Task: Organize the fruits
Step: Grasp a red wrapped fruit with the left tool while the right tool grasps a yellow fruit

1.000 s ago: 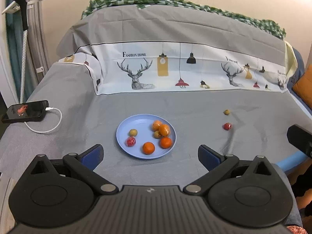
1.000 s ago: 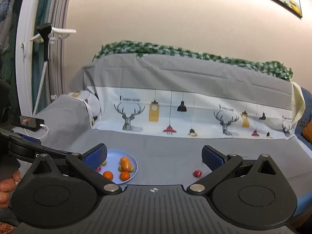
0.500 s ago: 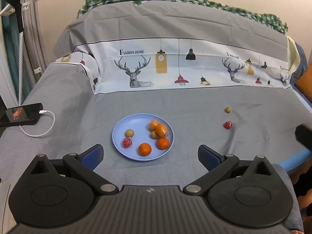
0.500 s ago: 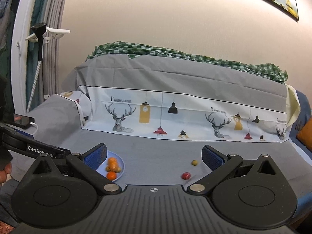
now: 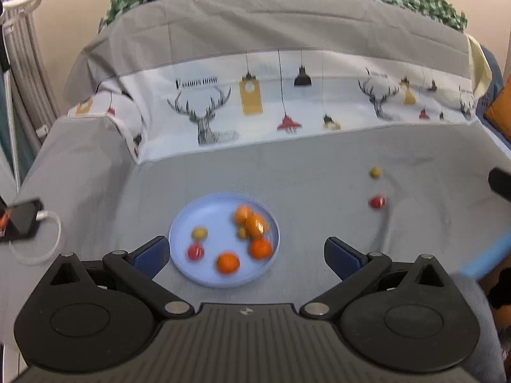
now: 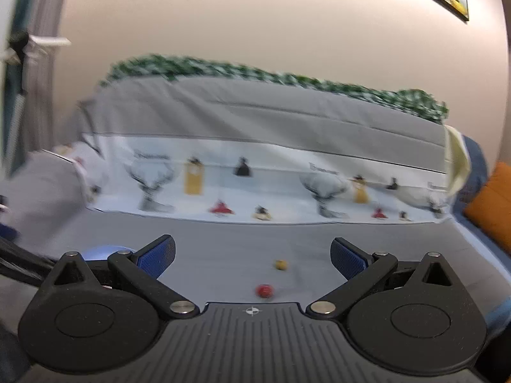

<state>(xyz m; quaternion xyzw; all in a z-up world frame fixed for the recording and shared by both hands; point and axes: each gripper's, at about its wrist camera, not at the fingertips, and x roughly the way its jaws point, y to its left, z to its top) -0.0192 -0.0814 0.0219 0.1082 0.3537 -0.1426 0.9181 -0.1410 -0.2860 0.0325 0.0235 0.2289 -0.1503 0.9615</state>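
Observation:
A light blue plate (image 5: 204, 214) lies on the grey sheet and holds several small fruits: orange ones, a red one and yellowish ones. A loose red fruit (image 5: 377, 202) and a loose yellow fruit (image 5: 375, 172) lie on the sheet to its right. My left gripper (image 5: 246, 253) is open and empty, just short of the plate. My right gripper (image 6: 252, 257) is open and empty, with the red fruit (image 6: 264, 291) and the yellow fruit (image 6: 280, 265) between its fingers, ahead on the sheet. The plate's edge (image 6: 102, 251) shows behind the right gripper's left finger.
A phone (image 5: 19, 220) on a white cable lies at the left edge of the sheet. The sofa back with a deer-print cloth (image 5: 287, 108) rises behind. An orange cushion (image 6: 491, 204) sits at the far right. The right gripper's tip (image 5: 499, 183) shows at the right edge.
Both views have shifted and are blurred with motion. The right gripper has swung right: the plate slid to its left edge and the two loose fruits now sit centred. The left gripper drew slightly closer to the plate.

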